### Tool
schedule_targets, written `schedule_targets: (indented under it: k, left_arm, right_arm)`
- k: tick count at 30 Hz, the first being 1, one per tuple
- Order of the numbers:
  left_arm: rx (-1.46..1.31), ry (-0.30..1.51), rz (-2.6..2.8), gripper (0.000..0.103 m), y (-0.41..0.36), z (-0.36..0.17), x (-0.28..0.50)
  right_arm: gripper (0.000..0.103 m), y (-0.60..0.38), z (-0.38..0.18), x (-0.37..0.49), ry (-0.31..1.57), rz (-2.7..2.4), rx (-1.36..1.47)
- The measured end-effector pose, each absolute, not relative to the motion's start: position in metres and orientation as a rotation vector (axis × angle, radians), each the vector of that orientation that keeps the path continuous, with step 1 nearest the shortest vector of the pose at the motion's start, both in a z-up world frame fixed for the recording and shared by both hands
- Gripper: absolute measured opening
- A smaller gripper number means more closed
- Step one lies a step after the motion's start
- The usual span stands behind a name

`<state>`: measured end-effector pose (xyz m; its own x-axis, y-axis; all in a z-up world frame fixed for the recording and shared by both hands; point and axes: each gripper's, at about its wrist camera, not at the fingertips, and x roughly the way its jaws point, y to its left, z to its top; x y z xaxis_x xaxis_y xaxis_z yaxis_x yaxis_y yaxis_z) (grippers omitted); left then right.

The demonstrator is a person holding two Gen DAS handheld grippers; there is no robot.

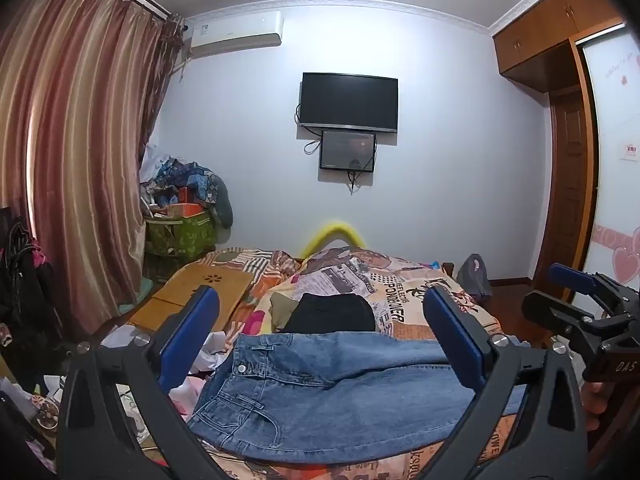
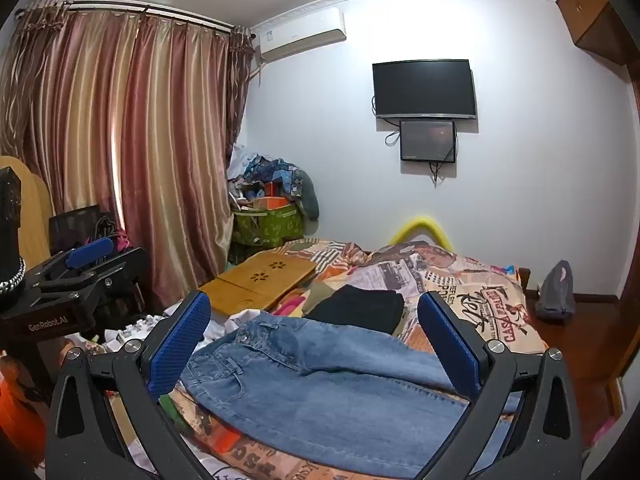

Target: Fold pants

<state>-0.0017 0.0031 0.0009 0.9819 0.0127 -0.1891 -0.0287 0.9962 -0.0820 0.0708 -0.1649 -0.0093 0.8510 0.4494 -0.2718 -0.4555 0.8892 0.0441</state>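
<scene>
Blue jeans (image 1: pixel 328 392) lie across the bed, waistband and button to the left, legs running right; they also show in the right wrist view (image 2: pixel 328 376). My left gripper (image 1: pixel 320 340) is open and empty above the jeans, its blue pads (image 1: pixel 188 336) wide apart. My right gripper (image 2: pixel 316 344) is open and empty above the jeans too. The right gripper shows at the right edge of the left wrist view (image 1: pixel 584 304); the left gripper shows at the left of the right wrist view (image 2: pixel 76 272).
A folded black garment (image 1: pixel 332 314) lies just beyond the jeans on the printed bedspread (image 1: pixel 404 292). A wooden lap tray (image 1: pixel 188 300) rests on the bed's left side. Loose clothes (image 1: pixel 216 348) lie left of the jeans. A green bin (image 1: pixel 180 236) stands by the curtain.
</scene>
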Motion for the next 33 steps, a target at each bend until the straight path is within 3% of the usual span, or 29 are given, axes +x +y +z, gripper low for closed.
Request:
schedule_targets:
  k: [33]
  left_arm:
    - [-0.066, 0.199, 0.013, 0.103, 0.0011, -0.0026, 0.0035]
  right_arm:
    - [0.103, -0.1667, -0.0135, 0.0718, 0.281, 0.476, -0.02]
